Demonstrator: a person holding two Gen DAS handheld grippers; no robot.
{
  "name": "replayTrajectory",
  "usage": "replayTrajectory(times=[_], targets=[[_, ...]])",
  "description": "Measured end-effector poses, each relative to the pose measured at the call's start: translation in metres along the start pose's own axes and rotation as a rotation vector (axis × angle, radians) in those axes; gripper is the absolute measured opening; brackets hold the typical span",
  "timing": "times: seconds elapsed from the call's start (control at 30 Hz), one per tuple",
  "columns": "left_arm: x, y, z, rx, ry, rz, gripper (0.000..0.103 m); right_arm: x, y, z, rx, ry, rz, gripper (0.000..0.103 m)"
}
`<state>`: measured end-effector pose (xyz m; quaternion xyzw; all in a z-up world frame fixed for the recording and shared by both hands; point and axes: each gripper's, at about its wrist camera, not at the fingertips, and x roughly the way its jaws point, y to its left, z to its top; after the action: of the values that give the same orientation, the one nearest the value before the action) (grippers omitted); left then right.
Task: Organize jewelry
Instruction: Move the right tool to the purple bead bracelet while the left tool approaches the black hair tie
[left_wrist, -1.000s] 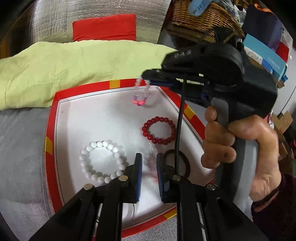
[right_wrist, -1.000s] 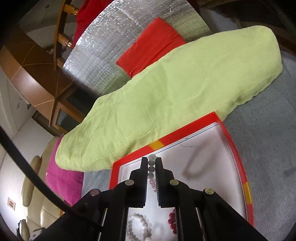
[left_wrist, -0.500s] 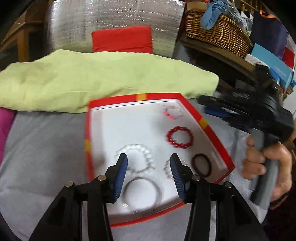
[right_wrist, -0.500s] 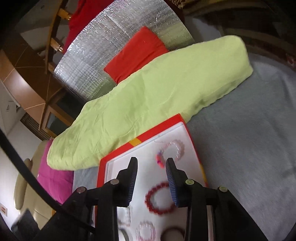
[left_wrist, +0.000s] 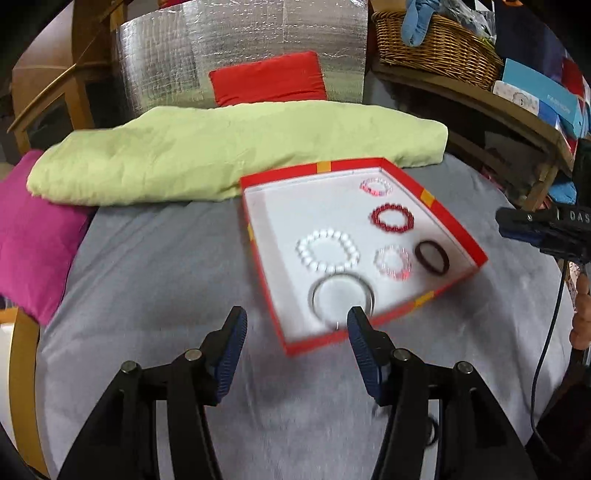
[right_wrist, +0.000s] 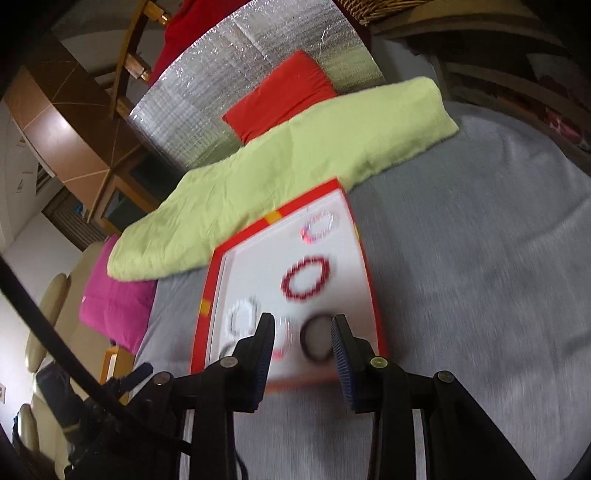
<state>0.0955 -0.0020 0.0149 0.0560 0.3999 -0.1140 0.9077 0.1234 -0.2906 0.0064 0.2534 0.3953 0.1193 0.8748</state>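
On the grey cloth (left_wrist: 155, 266) before you sits the red-rimmed tray (left_wrist: 436, 206) with its white floor, and all the jewelry lies loose inside it. Along the right side, from far to near, you have a clear bracelet with pink beads (left_wrist: 376, 187), a dark red beaded bracelet (left_wrist: 392, 218) and a dark brown ring-shaped band (left_wrist: 432, 257). Just left of that band is a second clear-and-pink bracelet (left_wrist: 393, 263), then the white pearl bracelet (left_wrist: 327, 251), and nearest you a thin metal bangle (left_wrist: 341, 297).

Your left gripper (left_wrist: 295, 345) hangs over the tray's near corner, its jaws opening with nothing between them. Your right gripper (right_wrist: 303, 350) has its fingers parted and empty too, hovering above the tray's near end, framing the brown band without touching it; from the left view it shows at the right edge, held in your hand (left_wrist: 580, 317).

Behind the tray lies a pale green pillow (left_wrist: 236, 158), a magenta cushion (left_wrist: 33, 229) to its left, and a red cushion (left_wrist: 267, 77) against silver foil sheeting (left_wrist: 243, 40).
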Motion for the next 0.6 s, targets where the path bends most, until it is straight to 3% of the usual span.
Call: replayTrajectory(times=[0.2,0.37,0.6], targets=[[-0.014,0.009,-0.041,-0.112,0.049,-0.053,0.057,-0.007,0.0,-0.044,-0.025,0.083,-0.004,0.035],[-0.029,0.0,-0.062,-0.127,0.033,-0.081,0.057,-0.009,0.001,-0.081,-0.04,0.159,0.002,0.035],[-0.033,-0.005,-0.074,-0.14,0.034,-0.112,0.057,-0.012,0.022,-0.133,-0.171,0.244,0.034,0.035]])
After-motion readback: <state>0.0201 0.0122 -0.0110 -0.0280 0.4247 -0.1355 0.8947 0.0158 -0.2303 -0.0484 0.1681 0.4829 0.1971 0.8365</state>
